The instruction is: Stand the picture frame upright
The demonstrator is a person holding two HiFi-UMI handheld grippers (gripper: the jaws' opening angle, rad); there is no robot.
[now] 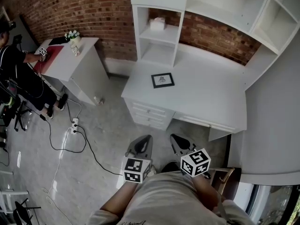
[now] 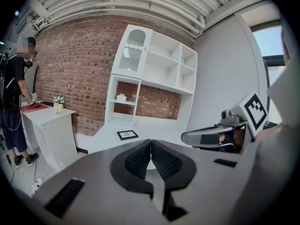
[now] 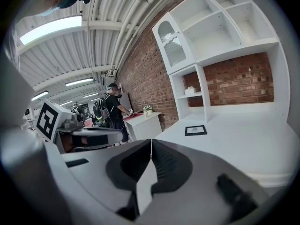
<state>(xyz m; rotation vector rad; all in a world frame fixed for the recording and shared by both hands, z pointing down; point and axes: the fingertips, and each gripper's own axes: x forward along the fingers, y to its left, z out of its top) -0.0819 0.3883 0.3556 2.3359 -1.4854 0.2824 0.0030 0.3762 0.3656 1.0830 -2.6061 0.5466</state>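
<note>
A small black picture frame (image 1: 162,80) lies flat, face up, on the white desk (image 1: 211,97) near the shelf unit. It also shows far ahead as the picture frame (image 2: 127,134) in the left gripper view and the picture frame (image 3: 195,130) in the right gripper view. My left gripper (image 1: 142,143) and right gripper (image 1: 179,142) hover side by side over the floor, short of the desk's front edge. Both are shut, pads together, with nothing between them. The left gripper (image 2: 150,154) and right gripper (image 3: 151,153) each show their jaws meeting.
A white shelf unit (image 1: 161,27) rises at the desk's back against a brick wall. Drawers (image 1: 147,115) face me under the desk. To the left stands a white side table (image 1: 70,60) with a small plant (image 1: 73,38), a person (image 1: 14,74) beside it, and cables (image 1: 70,135) on the floor.
</note>
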